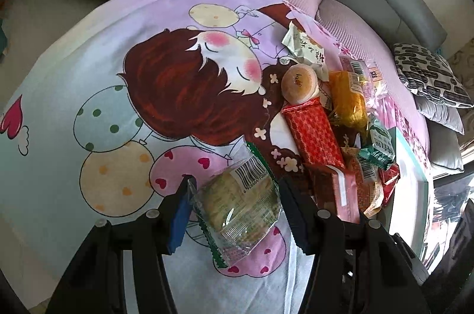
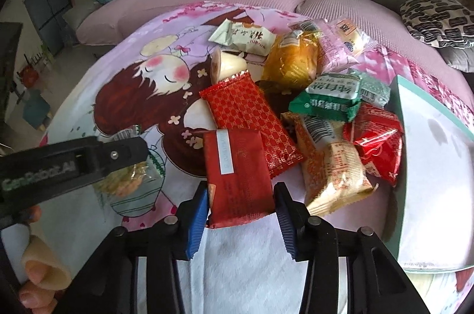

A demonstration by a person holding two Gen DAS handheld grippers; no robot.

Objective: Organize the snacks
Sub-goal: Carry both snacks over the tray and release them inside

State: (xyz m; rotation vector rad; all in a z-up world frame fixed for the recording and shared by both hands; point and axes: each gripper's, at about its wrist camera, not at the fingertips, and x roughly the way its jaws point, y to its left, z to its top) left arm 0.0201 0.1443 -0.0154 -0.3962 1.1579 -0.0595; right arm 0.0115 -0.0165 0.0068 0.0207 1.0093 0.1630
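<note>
Blue-padded left gripper (image 1: 234, 207) straddles clear green-edged cracker pack (image 1: 237, 204); jaws wide, pads beside pack edges, firm grip not evident. Pack lies on cartoon-print cloth (image 1: 118, 53), at 8 o'clock from snack pile. Right gripper (image 2: 240, 197) spread around dark red pack (image 2: 237, 178); left pad near or touching pack edge, right pad just clear. Red patterned pack (image 2: 251, 118) at 12 o'clock, partly under it. Teal-rimmed box (image 2: 438, 154) at 3 o'clock of pile.

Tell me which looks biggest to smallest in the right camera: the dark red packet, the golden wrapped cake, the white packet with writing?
1. Dark red packet, though it's nearest the camera.
2. Golden wrapped cake.
3. White packet with writing, only slightly smaller, so that order is unsure.
</note>
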